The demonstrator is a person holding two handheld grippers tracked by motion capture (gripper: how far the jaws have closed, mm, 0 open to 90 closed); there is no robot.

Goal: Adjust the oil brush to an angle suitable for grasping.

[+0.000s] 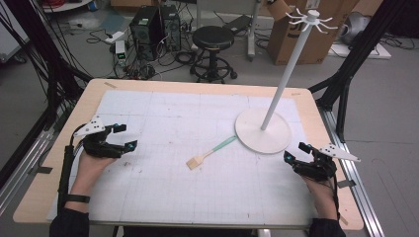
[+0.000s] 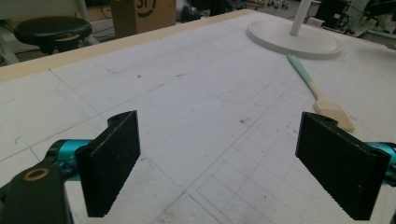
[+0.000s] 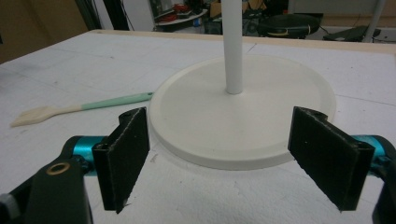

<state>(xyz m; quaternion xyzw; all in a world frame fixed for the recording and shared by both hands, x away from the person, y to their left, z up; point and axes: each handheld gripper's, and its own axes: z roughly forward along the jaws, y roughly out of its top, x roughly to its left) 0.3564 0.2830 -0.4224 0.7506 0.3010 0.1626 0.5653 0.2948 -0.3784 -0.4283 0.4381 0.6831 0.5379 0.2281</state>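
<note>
A small brush [image 1: 210, 152] with a mint-green handle and pale bristles lies flat near the middle of the white mat, its handle end by the stand's base; it is also in the left gripper view [image 2: 319, 93] and the right gripper view [image 3: 79, 108]. A white stand [image 1: 289, 64] with hooks on top rises from a round base [image 1: 263, 132] at the right. My left gripper [image 1: 124, 137] rests at the table's left, open, nothing between its jaws [image 2: 219, 163]. My right gripper [image 1: 295, 152] rests at the right, open and empty, facing the base [image 3: 243, 116].
The white gridded mat [image 1: 197, 148] covers the wooden table [image 1: 64, 148]. Beyond the far edge stand a black stool [image 1: 213, 42], computer towers [image 1: 153, 24] and cardboard boxes [image 1: 296, 39]. Black frame posts [image 1: 346, 74] flank the table.
</note>
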